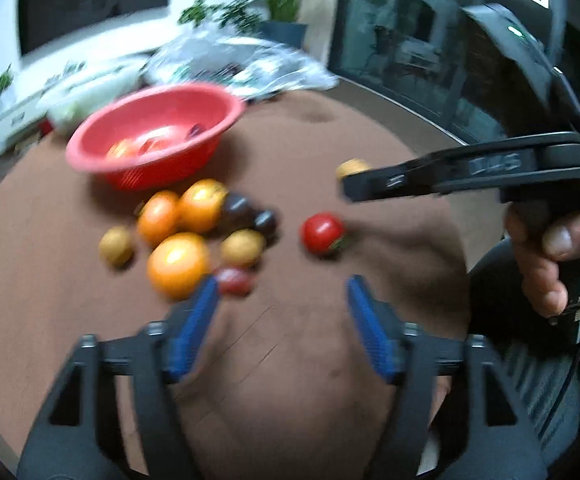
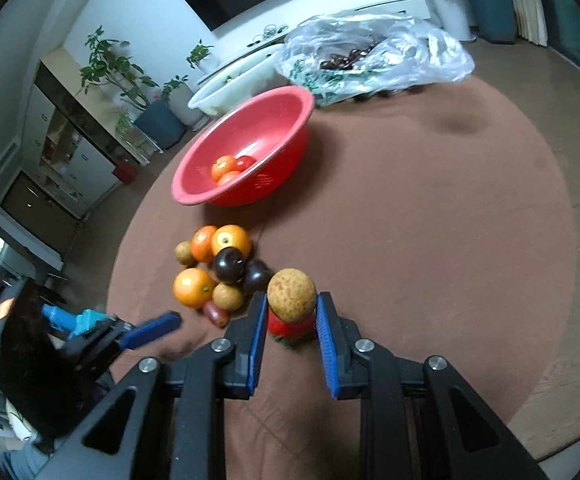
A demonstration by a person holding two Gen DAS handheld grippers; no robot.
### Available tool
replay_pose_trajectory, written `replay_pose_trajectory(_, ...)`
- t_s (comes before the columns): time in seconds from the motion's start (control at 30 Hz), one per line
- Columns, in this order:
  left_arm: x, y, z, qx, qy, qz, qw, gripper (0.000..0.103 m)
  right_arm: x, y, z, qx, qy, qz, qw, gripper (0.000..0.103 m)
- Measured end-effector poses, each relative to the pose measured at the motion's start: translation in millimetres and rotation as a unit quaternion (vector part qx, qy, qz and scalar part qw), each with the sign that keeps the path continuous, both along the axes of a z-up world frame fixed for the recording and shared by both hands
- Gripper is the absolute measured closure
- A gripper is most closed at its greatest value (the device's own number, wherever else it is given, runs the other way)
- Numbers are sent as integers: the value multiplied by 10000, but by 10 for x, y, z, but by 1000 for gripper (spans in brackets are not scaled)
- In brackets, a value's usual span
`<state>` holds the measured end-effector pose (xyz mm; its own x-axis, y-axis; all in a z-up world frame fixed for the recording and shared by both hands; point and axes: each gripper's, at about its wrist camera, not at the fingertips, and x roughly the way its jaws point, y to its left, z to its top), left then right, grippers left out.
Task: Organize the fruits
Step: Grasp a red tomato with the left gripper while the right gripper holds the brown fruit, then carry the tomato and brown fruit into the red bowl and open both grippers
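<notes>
Right wrist view shows the brown table (image 2: 430, 208) with the red basket (image 2: 194, 196) at the far left ready to receive fruit, the fruit pile (image 2: 218, 272) waiting nearer, the right gripper (image 2: 291, 316) clenched on a speckled tan fruit (image 2: 291, 294) for carrying, and the left gripper (image 1: 282, 300) released and empty.

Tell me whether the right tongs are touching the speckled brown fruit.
Touching. The right wrist view shows the right tongs with both blue pads pressed against the sides of the speckled brown fruit, lifted above the red tomato.
</notes>
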<state>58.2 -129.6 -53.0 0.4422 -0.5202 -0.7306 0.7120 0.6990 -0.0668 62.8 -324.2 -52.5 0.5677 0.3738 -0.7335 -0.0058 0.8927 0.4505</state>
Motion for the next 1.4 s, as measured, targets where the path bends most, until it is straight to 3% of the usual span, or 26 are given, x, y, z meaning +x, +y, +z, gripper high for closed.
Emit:
replay_pose_trajectory(0.2, 94, -604, -84, 604, -242, -379, 9972, 32, 26, -182, 75, -280, -31, -269, 9992, 76)
replay_pose_trajectory(0.43, 144, -800, -331, 984, -102, -346, 9945, 40, -36, -390, 114, -155, -150, -390, 9990, 76)
replay_pose_trajectory(0.53, 164, -827, -345, 933, -49, -351, 9950, 48, -31, -369, 122, -204, -189, -340, 9990, 76)
replay_pose_trajectory(0.6, 194, -844, -351, 883, -15, -331, 9955, 61, -33, -345, 128, -248, -206, -311, 9990, 76)
replay_pose_trajectory(0.7, 231, -814, -338, 859, -39, -257, 9960, 72, -65, -338, 143, -262, -238, -302, 9989, 76)
replay_pose_trajectory(1.0, 214, -672, -274, 576, -14, -161, 9982, 73, -80, -305, 169, -312, -315, -271, 9986, 76)
replay_pose_trajectory(1.27, 225, -189, 240, -148, 71, 51, 9999, 73, 56, -163, 342, -501, -462, -27, 9977, 76)
replay_pose_trajectory(1.4, 632, 179, 541, -377, -46, 507, 9980, 73, 323, 70, 552, -827, -625, 314, 9941, 76)
